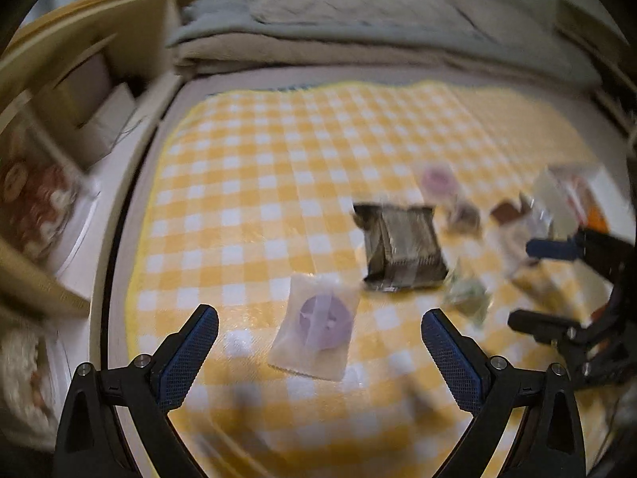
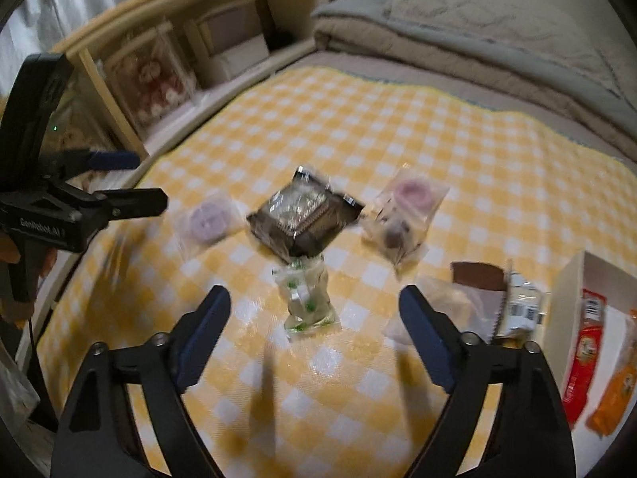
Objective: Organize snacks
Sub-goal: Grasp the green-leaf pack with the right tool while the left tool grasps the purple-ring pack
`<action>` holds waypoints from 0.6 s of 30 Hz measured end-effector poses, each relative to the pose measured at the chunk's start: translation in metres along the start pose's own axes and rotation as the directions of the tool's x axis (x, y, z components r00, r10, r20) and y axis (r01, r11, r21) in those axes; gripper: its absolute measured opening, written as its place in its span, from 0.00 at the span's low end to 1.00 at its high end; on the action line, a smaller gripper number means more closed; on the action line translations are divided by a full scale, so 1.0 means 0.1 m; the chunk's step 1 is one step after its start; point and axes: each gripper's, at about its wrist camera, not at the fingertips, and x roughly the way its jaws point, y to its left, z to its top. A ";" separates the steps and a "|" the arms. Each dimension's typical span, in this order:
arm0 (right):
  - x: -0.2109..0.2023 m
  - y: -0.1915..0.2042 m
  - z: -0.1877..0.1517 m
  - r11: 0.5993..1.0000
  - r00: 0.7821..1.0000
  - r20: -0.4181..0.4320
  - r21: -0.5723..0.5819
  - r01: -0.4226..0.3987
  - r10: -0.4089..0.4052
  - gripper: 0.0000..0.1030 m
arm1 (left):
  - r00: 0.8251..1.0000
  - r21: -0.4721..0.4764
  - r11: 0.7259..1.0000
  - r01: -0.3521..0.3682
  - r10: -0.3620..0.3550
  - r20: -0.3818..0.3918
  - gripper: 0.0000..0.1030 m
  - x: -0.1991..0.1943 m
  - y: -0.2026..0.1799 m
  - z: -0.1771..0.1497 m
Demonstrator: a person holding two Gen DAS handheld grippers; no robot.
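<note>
Both tools (image 1: 319,332) (image 2: 315,314) gape over loose snacks, bare checked cloth (image 1: 258,151) beyond

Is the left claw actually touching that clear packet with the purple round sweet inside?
Apart. In the left wrist view the left gripper is open, and the clear packet with the purple round sweet lies between the blue pads with checkered cloth showing either side.

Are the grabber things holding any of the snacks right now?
No. The left gripper and the right gripper both have open jaws with nothing between them.
</note>
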 end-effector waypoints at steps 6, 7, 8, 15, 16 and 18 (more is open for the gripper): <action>0.28 0.04 -0.05 0.999 0.998 -0.064 -0.029 -0.017 0.015 0.67 | 0.999 0.107 0.994 -0.015 0.019 -0.036 0.97 0.38 -0.09 0.04; 0.30 0.04 -0.05 0.999 0.997 -0.069 -0.033 -0.018 0.016 0.66 | 0.999 0.133 0.991 -0.021 0.027 -0.041 0.94 0.43 -0.12 0.05; 0.33 0.05 -0.05 0.999 0.997 -0.074 -0.039 -0.021 0.018 0.64 | 0.998 0.159 0.987 -0.024 0.033 -0.051 0.89 0.49 -0.16 0.04; 0.46 0.10 -0.01 0.996 0.993 -0.119 -0.083 -0.033 0.023 0.52 | 0.988 0.208 0.977 -0.045 0.075 -0.136 0.80 0.82 -0.28 -0.02; 0.48 0.10 -0.01 0.996 0.992 -0.127 -0.081 -0.032 0.022 0.48 | 0.986 0.210 0.976 -0.066 0.095 -0.134 0.79 0.86 -0.28 -0.02; 0.53 0.11 0.00 0.997 0.989 -0.146 -0.075 -0.024 0.013 0.43 | 0.984 0.204 0.976 -0.079 0.109 -0.138 0.75 0.91 -0.28 -0.01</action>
